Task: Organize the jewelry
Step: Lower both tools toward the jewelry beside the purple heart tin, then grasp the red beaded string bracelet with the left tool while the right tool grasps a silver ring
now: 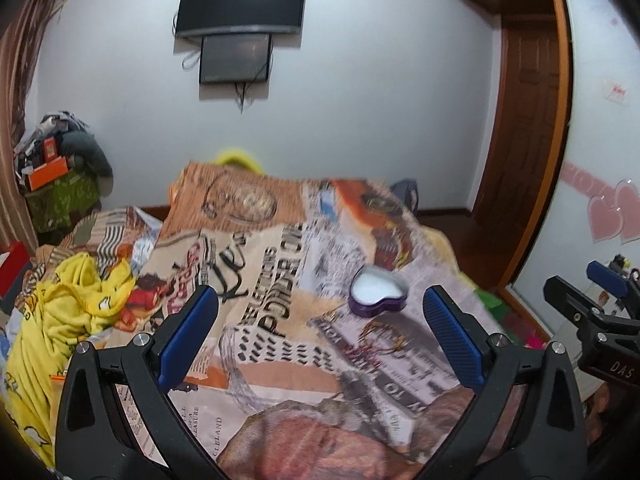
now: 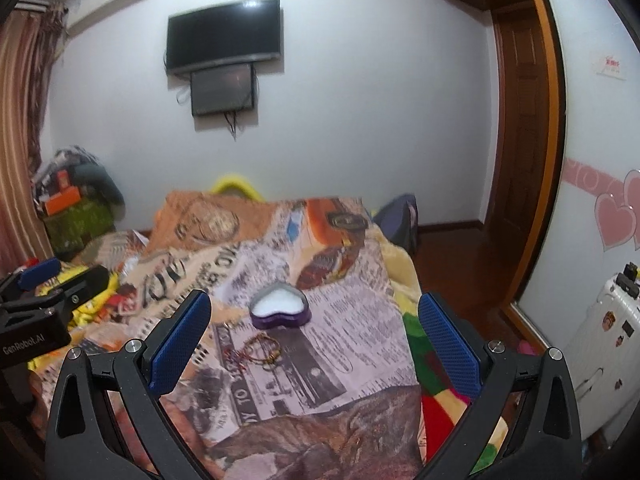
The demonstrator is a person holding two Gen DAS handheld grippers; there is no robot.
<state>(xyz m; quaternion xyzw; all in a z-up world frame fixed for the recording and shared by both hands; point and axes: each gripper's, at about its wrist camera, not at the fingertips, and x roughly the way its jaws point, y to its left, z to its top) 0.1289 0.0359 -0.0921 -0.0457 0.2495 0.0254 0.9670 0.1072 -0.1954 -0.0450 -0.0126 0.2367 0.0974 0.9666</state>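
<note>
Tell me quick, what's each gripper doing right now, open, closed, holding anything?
Left gripper: open, holding nothing.
Right gripper: open, holding nothing.

Bracelets [image 2: 260,350] lie in a blurred tangle, count unclear; the suitcase [image 2: 600,344] is cut by the right edge; the bedspread's [image 1: 280,264] far print is smeared.
</note>
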